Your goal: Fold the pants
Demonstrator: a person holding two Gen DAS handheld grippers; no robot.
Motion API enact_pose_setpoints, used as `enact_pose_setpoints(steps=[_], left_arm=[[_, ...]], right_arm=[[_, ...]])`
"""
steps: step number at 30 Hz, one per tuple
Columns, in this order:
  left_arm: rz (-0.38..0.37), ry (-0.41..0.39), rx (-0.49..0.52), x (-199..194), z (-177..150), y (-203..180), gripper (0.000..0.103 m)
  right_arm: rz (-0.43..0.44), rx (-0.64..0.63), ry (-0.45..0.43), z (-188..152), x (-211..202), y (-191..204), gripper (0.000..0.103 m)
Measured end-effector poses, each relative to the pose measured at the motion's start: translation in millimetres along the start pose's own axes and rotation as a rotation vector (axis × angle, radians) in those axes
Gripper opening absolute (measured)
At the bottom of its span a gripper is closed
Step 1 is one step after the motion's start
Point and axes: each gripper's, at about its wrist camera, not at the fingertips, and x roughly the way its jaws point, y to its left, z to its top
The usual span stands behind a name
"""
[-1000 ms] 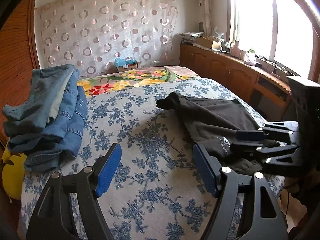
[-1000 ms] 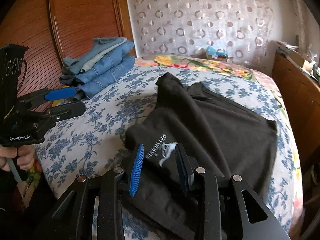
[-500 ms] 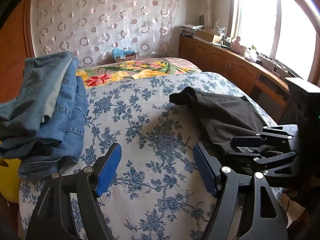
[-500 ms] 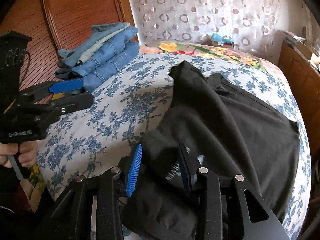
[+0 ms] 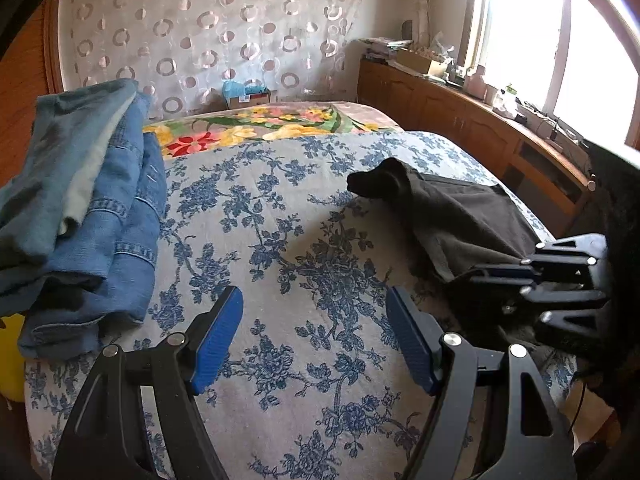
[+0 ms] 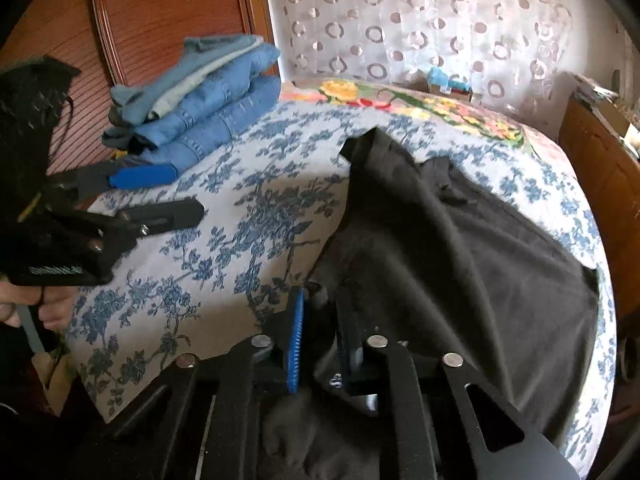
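Pants [image 6: 460,264] now dragged nearer by right tongs [image 6: 320,332], clamped on hem; left tongs [image 5: 314,336] agape.

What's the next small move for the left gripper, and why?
Probably bring the left gripper across to the black pants and take the near edge. Its jaws are wide open over bare bedspread, holding nothing, while the right gripper is closed on the near end of the cloth and lifting it. A second hold looks needed to fold evenly.

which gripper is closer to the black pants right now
Right. The right gripper is closed on the black pants near edge; the left gripper hangs open over bare bedspread beside them.
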Motion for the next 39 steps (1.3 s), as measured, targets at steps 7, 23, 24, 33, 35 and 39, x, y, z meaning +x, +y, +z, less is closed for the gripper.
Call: enact_pose_setpoints(steps=[7, 23, 24, 33, 35, 39], left_arm=[[-0.008, 0.023, 0.015, 15.5, 8.1, -14.8, 0.075], [-0.042, 0.049, 0.113, 52.2, 42.9, -67.1, 0.075], [-0.043, 0.05, 0.116, 54.6, 45.0, -68.8, 0.075], [-0.05, 0.068, 0.147, 78.3, 61.3, -89.8, 0.075], [-0.05, 0.076, 0.15, 83.6, 61.9, -91.4, 0.075], [-0.053, 0.096, 0.15, 93.3, 60.0, -92.9, 0.075]], right_arm=[[-0.026, 0.019, -0.065, 6.2, -23.2, -24.2, 0.008], [-0.222, 0.134, -0.097, 11.9, -27.3, -144.0, 0.007], [-0.226, 0.147, -0.092, 10.5, -23.7, -150.2, 0.007], [-0.197, 0.209, -0.086, 12.2, -8.4, -181.9, 0.02], [-0.231, 0.216, -0.081, 8.5, -11.2, -185.3, 0.027], [-0.21, 0.245, -0.084, 0.1, -21.4, -187.7, 0.028]])
